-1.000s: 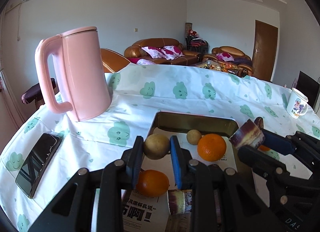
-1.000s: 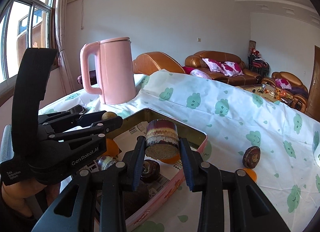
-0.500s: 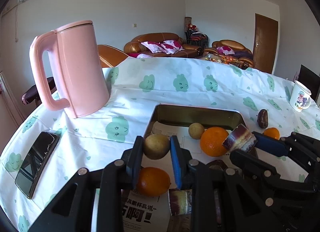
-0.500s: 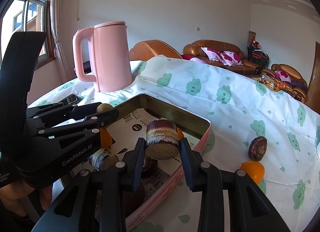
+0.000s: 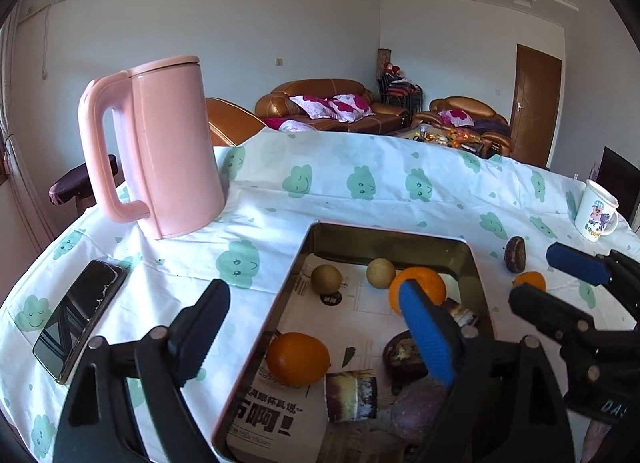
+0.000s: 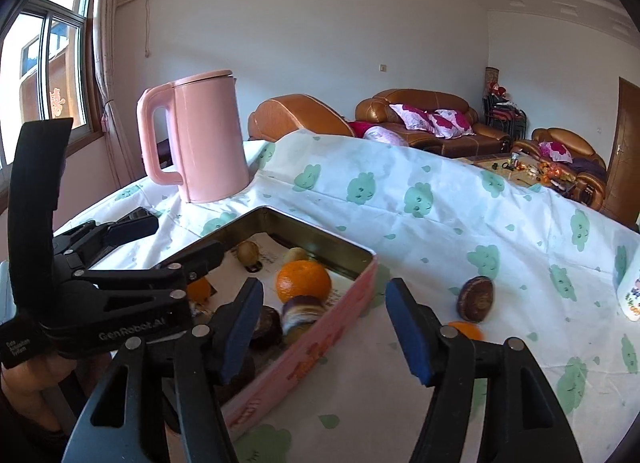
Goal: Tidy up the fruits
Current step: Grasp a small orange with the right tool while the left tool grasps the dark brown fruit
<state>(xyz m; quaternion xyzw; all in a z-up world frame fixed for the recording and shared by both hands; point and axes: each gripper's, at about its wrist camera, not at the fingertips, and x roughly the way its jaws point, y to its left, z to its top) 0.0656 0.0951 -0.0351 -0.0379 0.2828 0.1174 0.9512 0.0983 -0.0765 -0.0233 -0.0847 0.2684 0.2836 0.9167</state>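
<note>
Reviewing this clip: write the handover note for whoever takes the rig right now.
Left tongs: open, empty, over the tin's near-left edge.
Right tongs: open, empty, over the tin's right wall.
Tin holds two oranges, two small brown fruits and sugarcane pieces.
Left to do: a dark brown fruit and a small orange lie on the tablecloth, right of the tin.

The left gripper [image 6: 176, 241] carries the raised name "GenRobot.AI" along its side, and a small white label near its handle reads "Data Acquisition System". In the left wrist view the right gripper [image 5: 556, 275] shows only the letters "DA", the rest cut off. The paper [image 5: 260, 419] lining the tray bears large Chinese characters with an exclamation mark, and beneath them small print that looks like "150x150cm".
</note>
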